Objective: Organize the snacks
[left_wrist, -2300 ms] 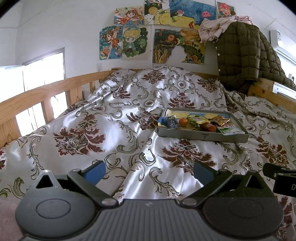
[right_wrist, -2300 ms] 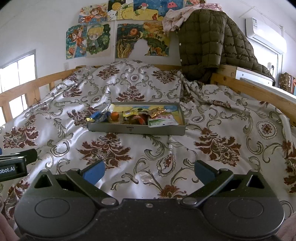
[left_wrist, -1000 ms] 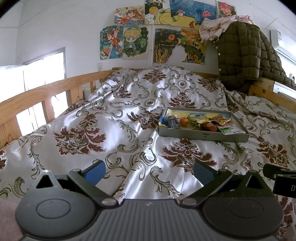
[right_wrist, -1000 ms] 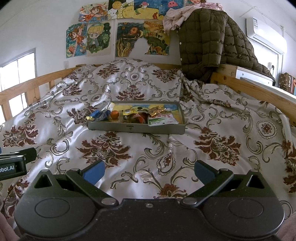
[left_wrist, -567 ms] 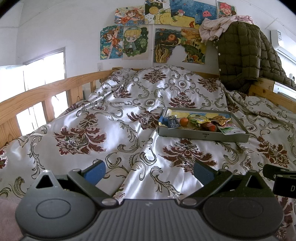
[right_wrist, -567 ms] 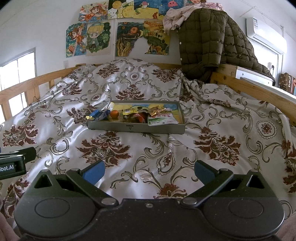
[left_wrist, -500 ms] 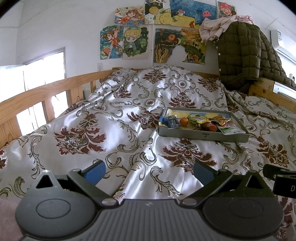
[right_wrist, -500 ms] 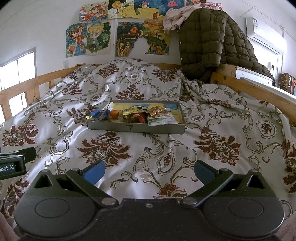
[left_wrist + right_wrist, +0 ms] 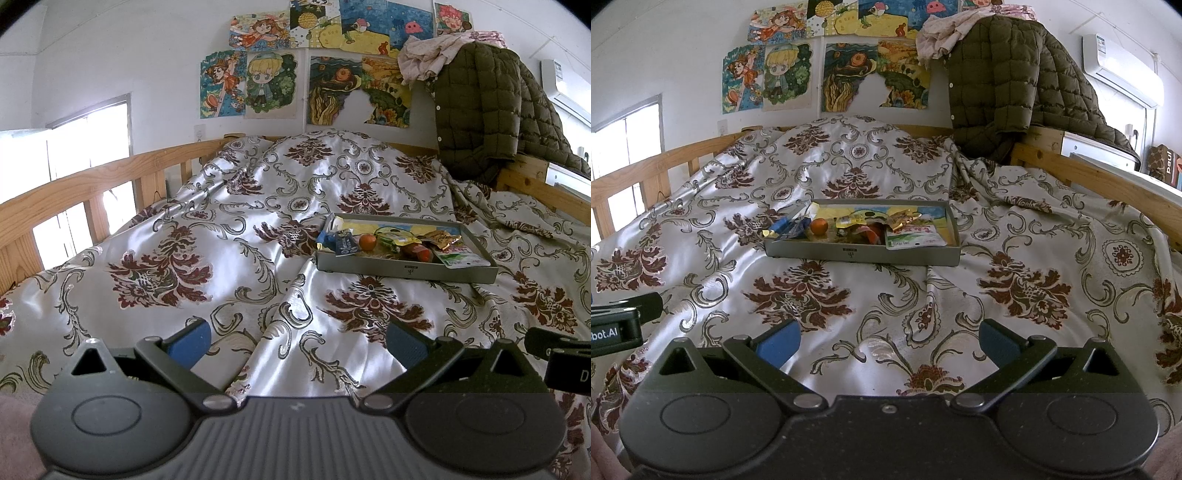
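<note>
A shallow grey tray (image 9: 406, 268) (image 9: 862, 255) lies on the patterned bedspread, well ahead of both grippers. Mixed snacks fill it: an orange fruit (image 9: 367, 242) (image 9: 819, 226), blue packets (image 9: 341, 242) (image 9: 786, 226), a golden wrapper (image 9: 439, 238) (image 9: 903, 218) and a white-green pouch (image 9: 461, 258) (image 9: 916, 238). My left gripper (image 9: 297, 341) is open and empty, low over the bedspread, with the tray ahead to its right. Level with it, my right gripper (image 9: 888, 341) also stands open and empty, the tray straight ahead and slightly left.
A silky cream bedspread (image 9: 221, 258) with maroon motifs covers the bed. Wooden rails (image 9: 74, 195) (image 9: 1100, 184) run along both sides. An olive quilted jacket (image 9: 1015, 85) hangs at the far right corner. Drawings (image 9: 317, 74) cover the back wall.
</note>
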Demonstrator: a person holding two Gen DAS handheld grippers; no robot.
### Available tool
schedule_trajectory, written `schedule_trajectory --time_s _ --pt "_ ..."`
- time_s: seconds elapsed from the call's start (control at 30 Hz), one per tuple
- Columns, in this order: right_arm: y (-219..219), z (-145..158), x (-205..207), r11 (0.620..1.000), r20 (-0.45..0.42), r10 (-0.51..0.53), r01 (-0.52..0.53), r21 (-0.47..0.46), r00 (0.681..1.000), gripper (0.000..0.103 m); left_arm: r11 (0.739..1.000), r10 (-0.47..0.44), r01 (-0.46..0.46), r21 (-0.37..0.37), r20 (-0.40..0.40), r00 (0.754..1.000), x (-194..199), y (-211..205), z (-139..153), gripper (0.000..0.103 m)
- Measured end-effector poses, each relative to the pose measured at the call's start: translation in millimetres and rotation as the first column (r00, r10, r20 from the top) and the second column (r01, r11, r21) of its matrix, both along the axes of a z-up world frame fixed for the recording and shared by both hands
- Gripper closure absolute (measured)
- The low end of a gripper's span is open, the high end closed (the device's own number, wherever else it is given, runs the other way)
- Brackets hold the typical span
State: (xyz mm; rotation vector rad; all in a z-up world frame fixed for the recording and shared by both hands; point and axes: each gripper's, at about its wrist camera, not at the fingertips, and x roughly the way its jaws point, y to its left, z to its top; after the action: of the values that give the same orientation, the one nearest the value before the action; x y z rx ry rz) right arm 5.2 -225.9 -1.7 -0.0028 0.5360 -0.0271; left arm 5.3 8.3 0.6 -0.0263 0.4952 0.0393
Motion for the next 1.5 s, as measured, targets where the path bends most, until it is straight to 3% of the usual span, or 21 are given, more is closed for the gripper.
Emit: schedule_trajectory --time_s 1.1,1.27,1.5 --pt "1 2 0 1.000 -0.003 -0.001 0.001 -0.003 1.000 0.001 1.000 0.000 0.000 0.001 -0.002 1.000 0 -2 1 0.000" --pt "1 -1 0 1.000 -0.004 0.004 -0.004 -0.008 1.000 0.001 1.000 0.010 -0.009 0.012 -0.025 1.000 -1 1 -3 0.000" --pt "-5 -10 -1 1.000 -0.018 0.011 -0.011 -0.009 1.000 0.001 0.999 0.011 -0.013 -0.032 -0.079 0.997 4 7 -6 0.000"
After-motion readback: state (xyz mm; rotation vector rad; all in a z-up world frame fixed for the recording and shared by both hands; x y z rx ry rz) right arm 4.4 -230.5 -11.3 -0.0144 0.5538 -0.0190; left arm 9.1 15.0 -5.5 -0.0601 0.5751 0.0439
